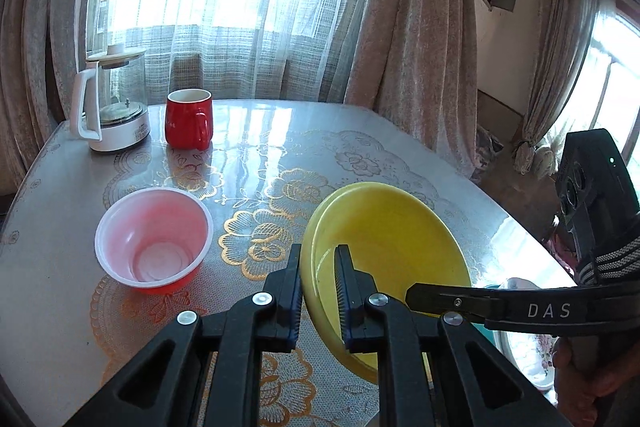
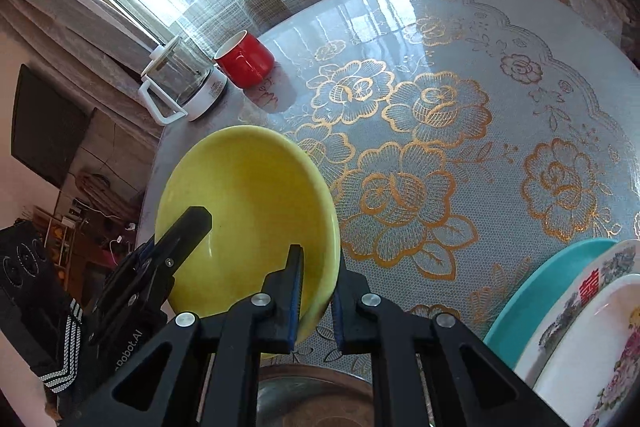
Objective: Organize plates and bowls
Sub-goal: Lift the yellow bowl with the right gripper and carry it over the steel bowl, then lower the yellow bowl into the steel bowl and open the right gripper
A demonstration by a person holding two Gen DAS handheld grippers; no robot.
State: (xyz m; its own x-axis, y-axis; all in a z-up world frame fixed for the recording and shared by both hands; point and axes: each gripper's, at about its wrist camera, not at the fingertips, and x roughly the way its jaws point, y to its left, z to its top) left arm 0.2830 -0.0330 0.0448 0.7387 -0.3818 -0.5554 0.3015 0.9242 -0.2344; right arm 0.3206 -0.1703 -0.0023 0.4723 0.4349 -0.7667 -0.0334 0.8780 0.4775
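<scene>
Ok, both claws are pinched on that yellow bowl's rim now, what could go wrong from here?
1. The yellow bowl is tilted and held only by thin rim grips from the left claw and right claw; it may slip out.
2. If the hands pull apart, one pinch could let go.
3. The pink bowl and the stacked plates sit close by; a swing could knock them.

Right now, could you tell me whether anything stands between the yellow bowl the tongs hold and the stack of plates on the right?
Nothing visible does. The round yellow bowl is clamped at its rim by both the left tongs and the right tongs; only bare flowered tablecloth lies between it and the teal plate fronting the stack.
</scene>
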